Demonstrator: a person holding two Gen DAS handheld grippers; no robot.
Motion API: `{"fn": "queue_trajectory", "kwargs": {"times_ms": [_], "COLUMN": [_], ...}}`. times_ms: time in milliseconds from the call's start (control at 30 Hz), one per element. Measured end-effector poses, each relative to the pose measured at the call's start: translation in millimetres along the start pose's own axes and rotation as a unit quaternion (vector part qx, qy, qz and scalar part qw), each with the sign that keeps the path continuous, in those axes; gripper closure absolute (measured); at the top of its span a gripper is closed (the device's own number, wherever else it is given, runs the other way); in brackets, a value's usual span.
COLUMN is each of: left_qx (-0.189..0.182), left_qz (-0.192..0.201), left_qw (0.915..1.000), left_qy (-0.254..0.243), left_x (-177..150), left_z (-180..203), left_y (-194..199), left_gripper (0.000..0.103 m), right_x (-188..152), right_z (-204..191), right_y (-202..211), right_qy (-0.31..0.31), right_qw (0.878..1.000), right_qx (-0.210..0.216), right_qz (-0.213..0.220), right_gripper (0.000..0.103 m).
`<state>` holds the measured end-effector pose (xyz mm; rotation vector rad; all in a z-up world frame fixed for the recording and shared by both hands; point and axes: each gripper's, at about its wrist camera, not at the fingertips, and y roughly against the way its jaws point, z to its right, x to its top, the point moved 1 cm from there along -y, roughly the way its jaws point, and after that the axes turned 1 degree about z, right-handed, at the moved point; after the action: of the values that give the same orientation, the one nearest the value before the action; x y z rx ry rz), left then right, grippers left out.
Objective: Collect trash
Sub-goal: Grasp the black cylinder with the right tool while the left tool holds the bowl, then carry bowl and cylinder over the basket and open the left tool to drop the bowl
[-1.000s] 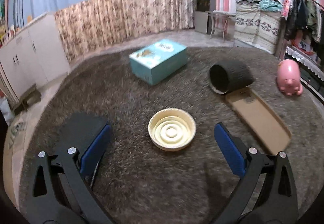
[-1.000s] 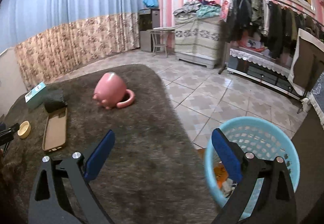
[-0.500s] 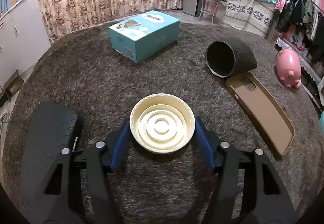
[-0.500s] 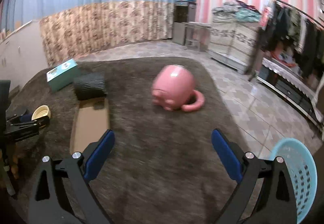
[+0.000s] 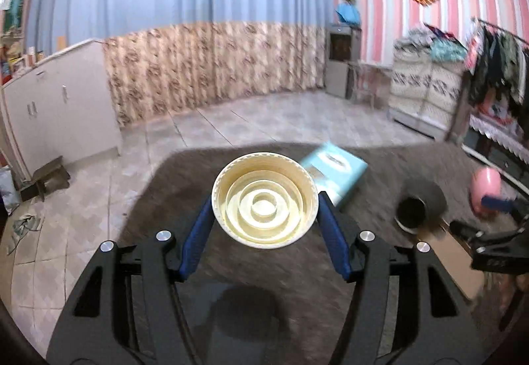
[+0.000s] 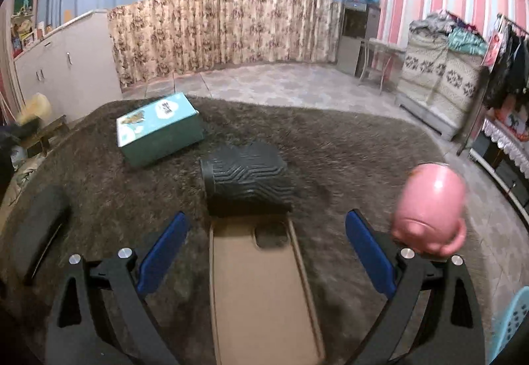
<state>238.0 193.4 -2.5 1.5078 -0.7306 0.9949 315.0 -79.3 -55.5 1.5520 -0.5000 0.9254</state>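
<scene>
My left gripper (image 5: 264, 219) is shut on a cream round plastic lid (image 5: 264, 200) and holds it lifted above the dark shaggy rug (image 5: 291, 266). My right gripper (image 6: 264, 246) is open and empty, low over the rug, its fingers on either side of a brown phone case (image 6: 261, 292). A black ribbed cup sleeve (image 6: 248, 180) lies on its side just beyond the case. A teal box (image 6: 158, 130) lies further back left. A pink pig mug (image 6: 429, 203) lies at the right. The blue basket's rim (image 6: 512, 322) shows at the lower right.
A black flat object (image 6: 39, 229) lies on the rug at the left. White cabinets (image 6: 66, 67) and a floral curtain (image 6: 215, 31) line the back. A clothes rack (image 6: 509, 67) and covered furniture (image 6: 439, 77) stand at the right. Tiled floor (image 5: 248, 117) surrounds the rug.
My left gripper closed on the cream lid and lifted it off the rug. My right gripper swung left from the basket and came down over the brown phone case.
</scene>
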Motion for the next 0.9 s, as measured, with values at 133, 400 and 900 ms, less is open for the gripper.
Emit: {"fn": "queue_trajectory", "kwargs": {"times_ms": [133, 400, 900], "left_qx": [0.023, 0.033, -0.117], "left_qz": [0.015, -0.001, 0.029], "left_qw": [0.9994, 0.9994, 0.9906], "left_qy": [0.021, 0.011, -0.063], "left_x": [6, 6, -2], "left_z": [-31, -26, 145], "left_y": [-1, -15, 67], "left_gripper": [0.042, 0.042, 0.042], "right_x": [4, 4, -45], "right_z": [-5, -11, 116], "right_y": [-31, -46, 167], "right_qy": [-0.002, 0.006, -0.062], "right_qw": [1.000, 0.999, 0.989], "right_qx": [0.008, 0.043, -0.103], "right_qz": [-0.019, -0.029, 0.084], "right_gripper": [0.009, 0.031, 0.031]}}
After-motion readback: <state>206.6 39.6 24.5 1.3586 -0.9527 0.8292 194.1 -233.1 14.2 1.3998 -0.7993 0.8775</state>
